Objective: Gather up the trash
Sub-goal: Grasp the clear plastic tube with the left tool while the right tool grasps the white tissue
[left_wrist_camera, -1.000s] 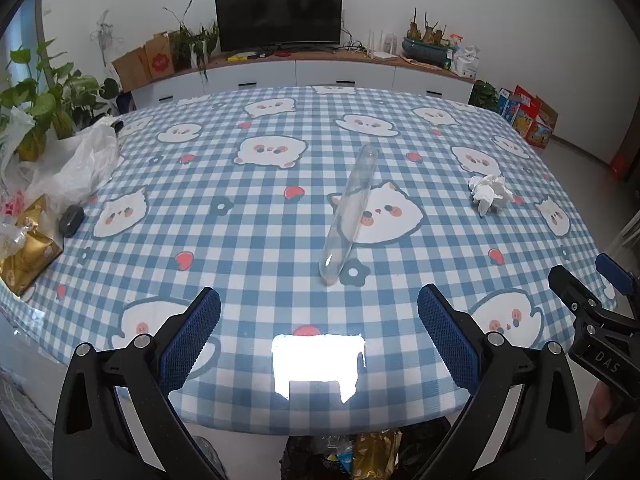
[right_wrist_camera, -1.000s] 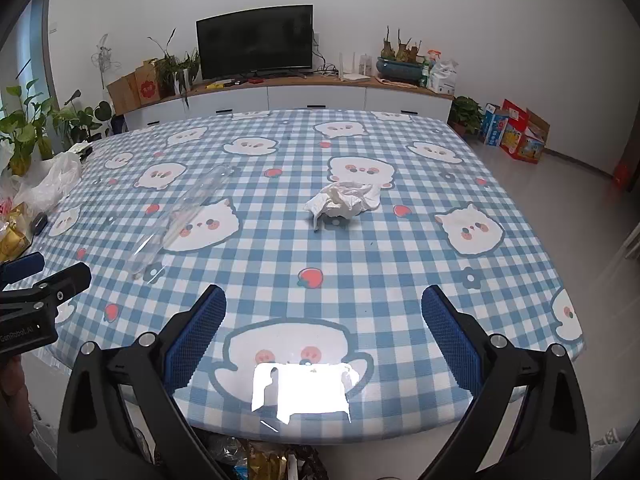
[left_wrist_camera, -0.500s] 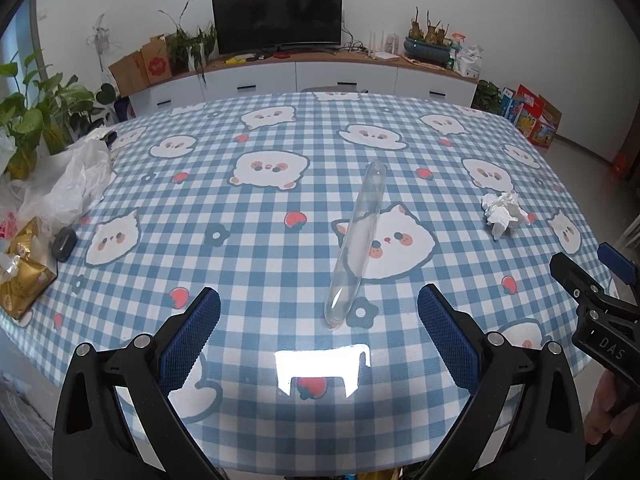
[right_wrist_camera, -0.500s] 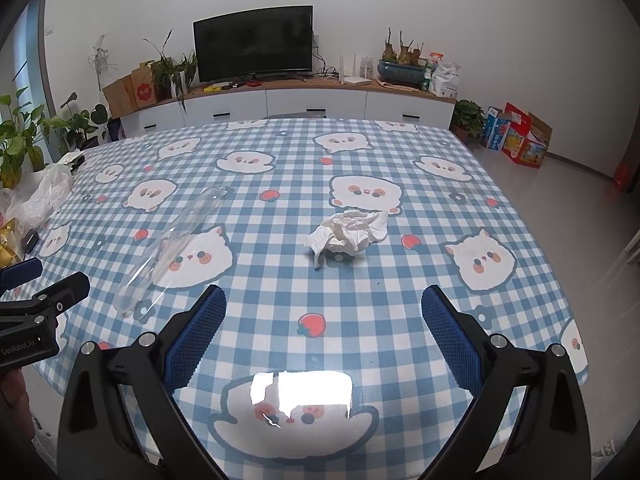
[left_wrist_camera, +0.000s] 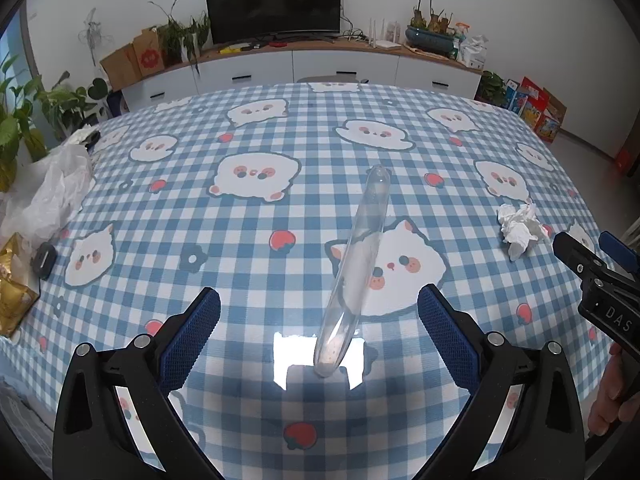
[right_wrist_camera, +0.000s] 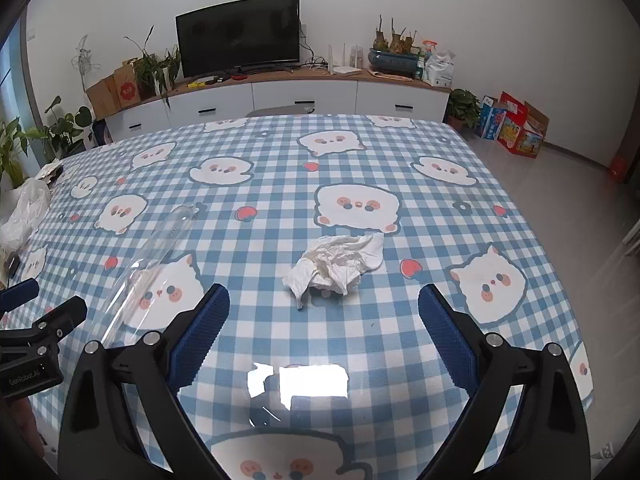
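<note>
The clear plastic tube (left_wrist_camera: 358,264) lies flat on the tablecloth (left_wrist_camera: 256,240), its near end between my left gripper (left_wrist_camera: 319,334)'s wide-open, empty fingers; I judge it light, slick, prone to rolling, so I'd pinch mid-length; right of the tube, the crumpled tissue (right_wrist_camera: 336,260), soft and featherlight, lies ahead of my right gripper (right_wrist_camera: 323,330), equally spread and empty.

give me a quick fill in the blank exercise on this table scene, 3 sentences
1. Ahead of the left tool, the clear plastic tube lies on the ____ tablecloth.
2. The right tool is open and aimed at a crumpled ____ tissue.
3. Both tools hold ____.

Missing words: checked; white; nothing
</note>
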Demonstrator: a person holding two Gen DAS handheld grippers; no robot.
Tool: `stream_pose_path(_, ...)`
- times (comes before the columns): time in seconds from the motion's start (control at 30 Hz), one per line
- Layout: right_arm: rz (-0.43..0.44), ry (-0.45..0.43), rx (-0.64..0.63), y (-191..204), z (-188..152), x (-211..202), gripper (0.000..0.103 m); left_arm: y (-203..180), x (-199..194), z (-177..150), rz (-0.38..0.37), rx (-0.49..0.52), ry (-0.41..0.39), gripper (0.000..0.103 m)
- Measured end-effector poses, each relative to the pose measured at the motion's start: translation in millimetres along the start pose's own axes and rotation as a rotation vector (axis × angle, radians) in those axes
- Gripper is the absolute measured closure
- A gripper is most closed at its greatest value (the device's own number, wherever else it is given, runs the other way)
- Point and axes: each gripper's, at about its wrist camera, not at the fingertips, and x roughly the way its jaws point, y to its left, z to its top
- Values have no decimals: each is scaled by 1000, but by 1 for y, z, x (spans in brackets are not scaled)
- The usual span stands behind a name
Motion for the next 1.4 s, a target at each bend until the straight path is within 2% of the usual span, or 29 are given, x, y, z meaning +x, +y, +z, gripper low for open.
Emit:
stream_pose_path(0.37,2,29,-2,3,11,45,19,-6,42,28,-2,-15,12,6)
stream_pose_path(0.6,-6,74,20,-4,5,74,32,-8,72,35,-2,-13,45,11)
stream_pose_path(0.97,7,96,41,-9,3,82,56,-19,81,31,-2,1,59,39)
stream_pose_path(1.07,11,101,39,-9,2,83,63,-18,84,30,-26,-13,77,52)
stream_pose_path(1.27,17,108,42,-9,2,86,76,-22,89,27,-2,10,89,76)
stream_pose_path(1.4,21,108,48,-10,2,87,82,-21,88,26,-8,11,94,78)
